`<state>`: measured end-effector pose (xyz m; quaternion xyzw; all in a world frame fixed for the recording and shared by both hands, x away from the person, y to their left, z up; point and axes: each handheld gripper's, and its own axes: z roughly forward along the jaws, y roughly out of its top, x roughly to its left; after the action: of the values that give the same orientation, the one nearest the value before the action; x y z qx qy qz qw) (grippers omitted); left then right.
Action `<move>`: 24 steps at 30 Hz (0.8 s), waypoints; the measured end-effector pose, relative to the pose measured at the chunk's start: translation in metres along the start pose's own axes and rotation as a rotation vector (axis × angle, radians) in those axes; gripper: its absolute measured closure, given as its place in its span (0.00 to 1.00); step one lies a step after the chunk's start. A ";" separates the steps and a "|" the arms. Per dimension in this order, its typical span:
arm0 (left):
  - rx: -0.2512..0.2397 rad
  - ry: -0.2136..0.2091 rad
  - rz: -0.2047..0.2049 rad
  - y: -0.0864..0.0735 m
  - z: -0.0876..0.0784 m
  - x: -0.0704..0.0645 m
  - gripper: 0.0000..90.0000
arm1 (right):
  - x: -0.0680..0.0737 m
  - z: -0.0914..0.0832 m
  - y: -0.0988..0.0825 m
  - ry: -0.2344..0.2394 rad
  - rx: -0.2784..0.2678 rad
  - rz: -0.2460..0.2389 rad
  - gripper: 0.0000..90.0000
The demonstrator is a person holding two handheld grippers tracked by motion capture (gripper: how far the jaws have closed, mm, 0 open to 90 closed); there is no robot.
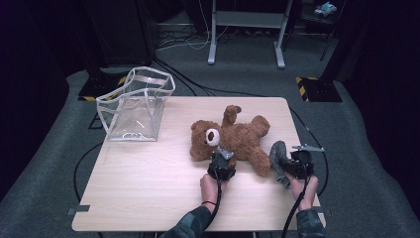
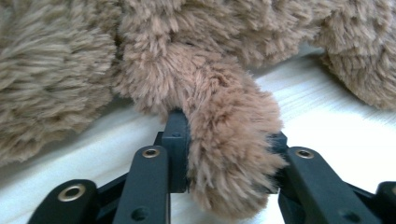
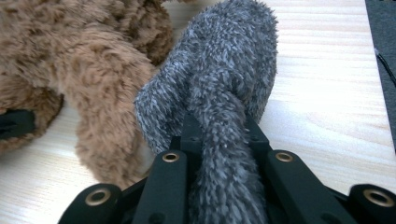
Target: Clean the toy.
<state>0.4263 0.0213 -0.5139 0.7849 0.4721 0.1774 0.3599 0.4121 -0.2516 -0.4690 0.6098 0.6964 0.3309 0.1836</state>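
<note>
Two tongs grip plush: left tongs [image 2: 229, 161] the teddy bear's [image 1: 233, 136] arm, right tongs [image 3: 219, 140] a grey toy [image 3: 219, 70].

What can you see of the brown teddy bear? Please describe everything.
The teddy bear is brown plush with a pale muzzle. It lies on its back on the wooden table, head to the left, one arm raised, legs spread. The left gripper pinches its near arm. A grey plush toy, held in the right gripper, lies beside one leg.
</note>
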 end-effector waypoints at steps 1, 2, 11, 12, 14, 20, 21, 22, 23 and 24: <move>-0.005 -0.003 0.005 0.000 -0.001 0.002 0.75 | 0.000 0.000 0.000 0.000 0.000 0.010 0.85; -0.004 -0.011 0.000 0.000 -0.001 0.004 0.76 | -0.001 0.001 -0.001 -0.004 0.003 0.005 0.85; -0.044 -0.045 0.008 0.005 -0.012 0.012 0.78 | -0.002 0.001 -0.002 -0.004 0.004 0.013 0.85; -0.039 -0.051 0.013 0.006 -0.014 0.013 0.78 | -0.001 0.001 -0.002 -0.003 0.004 0.014 0.85; -0.059 -0.058 0.000 0.007 -0.016 0.014 0.79 | -0.001 0.001 -0.002 -0.005 0.008 0.012 0.85; -0.077 -0.072 0.006 0.014 -0.021 0.019 0.79 | -0.001 0.004 -0.003 -0.002 0.011 0.011 0.85; -0.077 -0.071 0.016 0.016 -0.022 0.020 0.79 | -0.001 0.004 -0.003 -0.001 0.012 0.014 0.85; -0.080 -0.072 0.014 0.017 -0.023 0.020 0.79 | -0.001 0.004 -0.003 -0.001 0.011 0.015 0.85; -0.085 -0.071 0.013 0.019 -0.024 0.021 0.80 | -0.001 0.004 -0.003 0.000 0.010 0.015 0.85; -0.087 -0.071 0.019 0.021 -0.025 0.022 0.80 | -0.001 0.004 -0.002 0.001 0.009 0.015 0.85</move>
<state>0.4341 0.0440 -0.4828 0.7787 0.4436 0.1732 0.4085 0.4132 -0.2515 -0.4738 0.6155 0.6936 0.3294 0.1779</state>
